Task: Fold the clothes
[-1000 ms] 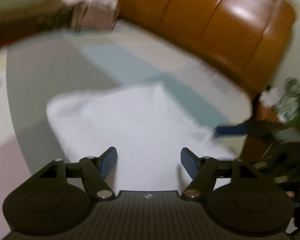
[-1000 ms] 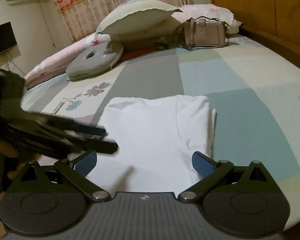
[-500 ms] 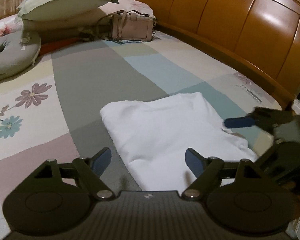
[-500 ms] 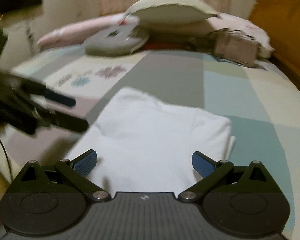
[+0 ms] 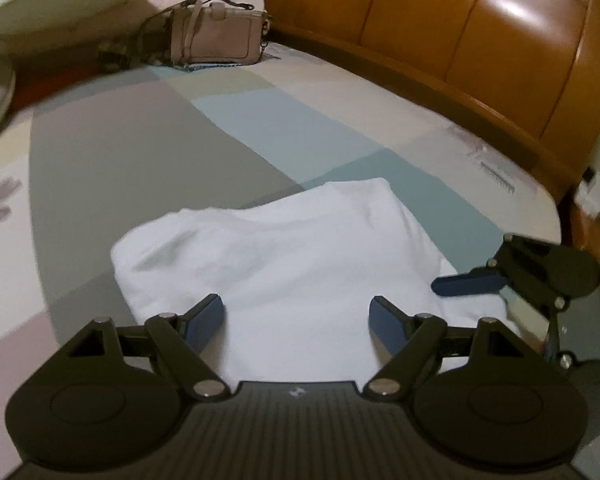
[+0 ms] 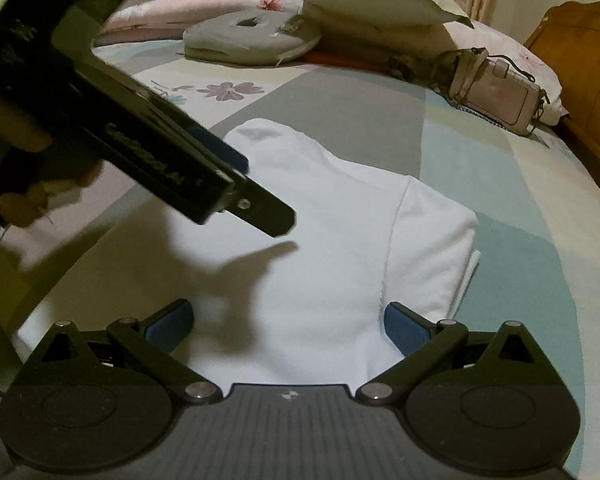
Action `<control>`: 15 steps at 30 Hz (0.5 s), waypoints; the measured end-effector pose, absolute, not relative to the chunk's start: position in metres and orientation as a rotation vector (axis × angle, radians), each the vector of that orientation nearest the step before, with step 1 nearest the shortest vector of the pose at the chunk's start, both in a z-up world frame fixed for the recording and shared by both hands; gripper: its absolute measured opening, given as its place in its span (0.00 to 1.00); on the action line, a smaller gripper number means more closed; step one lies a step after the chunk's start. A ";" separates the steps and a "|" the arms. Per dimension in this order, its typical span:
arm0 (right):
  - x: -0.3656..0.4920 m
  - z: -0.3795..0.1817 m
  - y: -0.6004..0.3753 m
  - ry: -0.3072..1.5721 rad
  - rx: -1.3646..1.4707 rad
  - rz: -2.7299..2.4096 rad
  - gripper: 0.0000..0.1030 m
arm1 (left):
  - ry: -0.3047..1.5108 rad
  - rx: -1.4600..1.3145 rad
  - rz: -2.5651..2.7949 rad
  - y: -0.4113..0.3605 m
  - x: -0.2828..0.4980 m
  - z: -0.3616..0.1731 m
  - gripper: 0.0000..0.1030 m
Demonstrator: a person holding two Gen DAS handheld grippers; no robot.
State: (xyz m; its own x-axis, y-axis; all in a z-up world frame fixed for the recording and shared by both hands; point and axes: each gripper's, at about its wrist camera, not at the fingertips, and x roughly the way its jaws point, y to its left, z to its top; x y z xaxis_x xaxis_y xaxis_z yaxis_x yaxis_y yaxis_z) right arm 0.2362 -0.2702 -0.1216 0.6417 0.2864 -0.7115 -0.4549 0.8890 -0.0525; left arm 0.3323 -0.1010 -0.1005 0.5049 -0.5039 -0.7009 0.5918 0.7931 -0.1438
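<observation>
Bedspread (image 5: 100,152) fills the frame, and the white garment (image 5: 292,264) lies folded at lower centre. Your left gripper (image 5: 298,318) has spread wider and let go, so that fold looks finished. The cloth sits just beyond its empty pads. Your right gripper (image 6: 288,322), rolled level now, hangs spread over the garment's near edge, gripping nothing.

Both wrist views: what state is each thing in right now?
White garment: folded, lying flat on the bed, not gripped.
Left gripper: jaws open, empty, above the garment.
Right gripper: jaws open, empty, above the garment.
Handbag: lying by the pillows, apparently closed.
</observation>
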 end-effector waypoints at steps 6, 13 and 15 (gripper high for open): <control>0.239 -0.095 -0.268 0.692 -0.249 0.490 1.00 | 0.756 0.145 -0.586 -0.068 0.293 -0.078 0.81; 0.284 -0.118 -0.257 0.759 -0.287 0.547 1.00 | 0.795 0.139 -0.511 -0.040 0.273 -0.082 0.82; 0.285 -0.115 -0.262 0.764 -0.263 0.540 1.00 | 0.793 0.148 -0.521 -0.039 0.271 -0.080 0.82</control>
State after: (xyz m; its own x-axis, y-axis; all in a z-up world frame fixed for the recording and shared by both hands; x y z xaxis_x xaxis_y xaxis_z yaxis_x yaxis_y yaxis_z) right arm 0.2847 -0.2623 -0.1150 0.5958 0.3659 -0.7149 -0.5512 0.8337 -0.0327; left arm 0.2706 -0.0391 -0.0799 0.5835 -0.3902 -0.7122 0.4987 0.8643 -0.0649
